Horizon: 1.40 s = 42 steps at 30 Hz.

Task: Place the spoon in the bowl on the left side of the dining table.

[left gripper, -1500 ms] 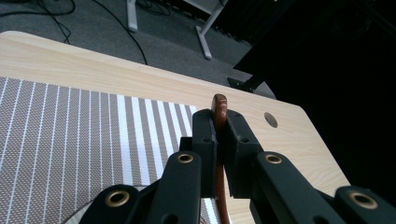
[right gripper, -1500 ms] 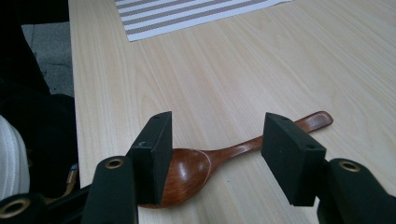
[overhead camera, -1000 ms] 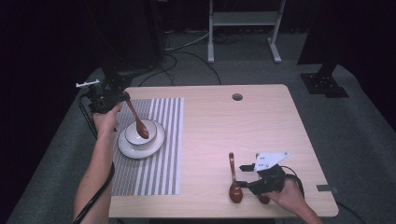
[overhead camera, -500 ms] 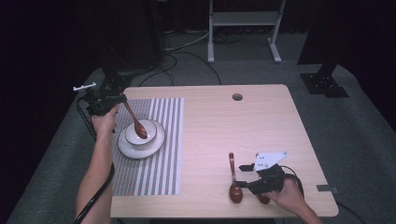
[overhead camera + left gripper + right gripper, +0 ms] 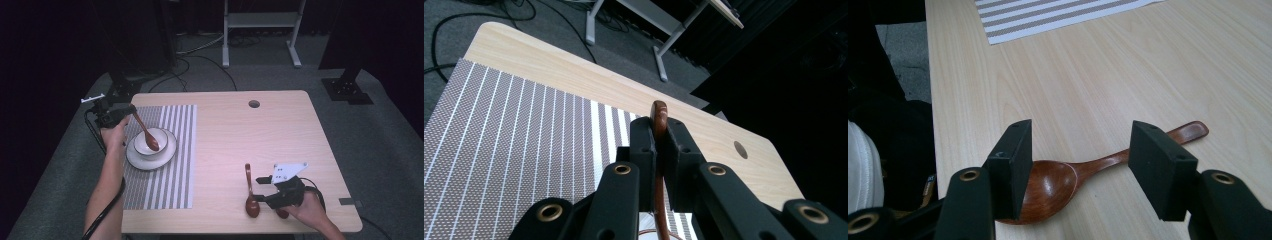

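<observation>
My left gripper (image 5: 127,111) is shut on the handle of a brown wooden spoon (image 5: 146,133). That spoon slants down, and its head rests in a white bowl (image 5: 140,145) standing on a white plate (image 5: 150,165). In the left gripper view the jaws of the left gripper (image 5: 659,136) pinch the spoon's handle (image 5: 659,116) above the striped placemat (image 5: 514,130). A second wooden spoon (image 5: 248,180) lies flat near the table's front edge. My right gripper (image 5: 260,190) is open beside it. In the right gripper view the pads of the right gripper (image 5: 1080,155) straddle this spoon (image 5: 1058,182) without touching it.
The striped placemat (image 5: 165,175) covers the table's left part, under the plate. A round cable hole (image 5: 254,104) sits near the far edge. Bare wood lies between the mat and the right gripper. A white stand (image 5: 260,20) and cables lie on the floor beyond.
The left hand has sunk a little, bringing the spoon's head down into the bowl. The right gripper and its spoon have stayed put.
</observation>
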Each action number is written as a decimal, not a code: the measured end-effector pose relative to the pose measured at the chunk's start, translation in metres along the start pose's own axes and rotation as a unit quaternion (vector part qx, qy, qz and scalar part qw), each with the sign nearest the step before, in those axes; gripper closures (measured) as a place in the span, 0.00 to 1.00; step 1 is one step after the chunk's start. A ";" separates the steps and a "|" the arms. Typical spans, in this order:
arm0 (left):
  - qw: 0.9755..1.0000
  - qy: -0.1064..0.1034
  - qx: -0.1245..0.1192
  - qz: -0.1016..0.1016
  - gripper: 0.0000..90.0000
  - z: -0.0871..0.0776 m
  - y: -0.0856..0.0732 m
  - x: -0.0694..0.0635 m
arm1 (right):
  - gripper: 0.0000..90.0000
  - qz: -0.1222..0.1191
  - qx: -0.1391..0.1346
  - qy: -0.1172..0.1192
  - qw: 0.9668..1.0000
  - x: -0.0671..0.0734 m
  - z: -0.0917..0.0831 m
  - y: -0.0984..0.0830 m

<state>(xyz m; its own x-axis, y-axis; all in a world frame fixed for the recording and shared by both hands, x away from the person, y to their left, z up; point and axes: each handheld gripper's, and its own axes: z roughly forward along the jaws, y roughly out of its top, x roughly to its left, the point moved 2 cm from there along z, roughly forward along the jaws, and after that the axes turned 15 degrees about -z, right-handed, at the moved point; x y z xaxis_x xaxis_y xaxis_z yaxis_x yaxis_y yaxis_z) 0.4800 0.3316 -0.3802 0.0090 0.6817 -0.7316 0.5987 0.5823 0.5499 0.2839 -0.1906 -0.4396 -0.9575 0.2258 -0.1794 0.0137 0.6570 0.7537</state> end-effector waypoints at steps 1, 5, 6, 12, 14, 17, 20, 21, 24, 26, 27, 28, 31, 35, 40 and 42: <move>1.000 -0.001 -0.001 -0.001 0.93 0.000 0.000 0.001 | 0.46 0.000 0.000 0.000 1.000 0.000 0.000 0.000; 1.000 -0.001 -0.001 -0.002 0.93 0.001 -0.001 0.003 | 0.46 0.000 -0.001 0.000 1.000 0.000 0.000 0.000; 1.000 0.000 0.000 -0.003 0.93 0.001 -0.002 0.004 | 0.46 0.000 -0.001 0.000 1.000 0.000 -0.001 0.000; 1.000 0.000 -0.006 -0.003 0.93 0.001 -0.003 0.006 | 0.45 0.000 0.000 0.001 1.000 0.000 -0.001 -0.001; 1.000 0.000 -0.006 -0.004 0.93 0.002 -0.004 0.007 | 0.45 -0.001 -0.001 0.001 1.000 0.000 -0.001 -0.001; 1.000 0.000 -0.004 -0.007 0.93 0.003 -0.005 0.010 | 0.45 0.000 0.001 0.002 1.000 0.000 -0.001 -0.002; 1.000 0.000 -0.005 -0.014 0.93 0.004 -0.007 0.013 | 0.45 0.001 0.000 0.002 1.000 0.000 0.000 -0.002; 1.000 0.001 -0.004 -0.013 0.93 0.004 -0.007 0.015 | 0.45 0.002 0.000 0.003 1.000 0.001 0.001 -0.003; 1.000 0.002 -0.004 -0.016 0.93 0.004 -0.008 0.018 | 0.45 0.002 0.002 0.004 1.000 0.001 0.001 -0.003; 1.000 0.002 -0.004 -0.020 0.93 0.004 -0.008 0.021 | 0.45 0.002 0.002 0.004 1.000 0.001 0.001 -0.003; 1.000 0.001 -0.005 -0.024 0.93 0.005 -0.009 0.022 | 0.45 0.002 0.002 0.004 1.000 0.001 0.001 -0.003; 1.000 0.001 -0.005 -0.024 0.93 0.005 -0.009 0.023 | 0.45 0.002 0.002 0.005 1.000 0.001 0.001 -0.003; 1.000 0.001 -0.005 -0.028 0.93 0.005 -0.011 0.026 | 0.45 0.001 0.003 0.005 1.000 0.001 0.002 -0.003; 0.999 -0.001 -0.006 -0.037 0.93 0.005 -0.012 0.031 | 0.45 0.001 0.004 0.008 1.000 0.001 0.003 -0.002; 0.999 0.000 -0.008 -0.042 0.93 0.003 -0.012 0.038 | 0.45 0.000 0.004 0.009 1.000 0.002 0.003 -0.002; 0.999 0.005 -0.009 -0.045 0.92 0.002 -0.013 0.040 | 0.45 -0.001 0.004 0.010 1.000 0.002 0.004 -0.001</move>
<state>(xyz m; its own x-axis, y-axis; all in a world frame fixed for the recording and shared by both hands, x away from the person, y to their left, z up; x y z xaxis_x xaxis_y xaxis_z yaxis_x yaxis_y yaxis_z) 0.4743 0.3510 -0.4176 -0.0517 0.6300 -0.7749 0.5829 0.6491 0.4888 0.2832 -0.1883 -0.4434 -0.9631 0.2103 -0.1680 0.0146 0.6638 0.7477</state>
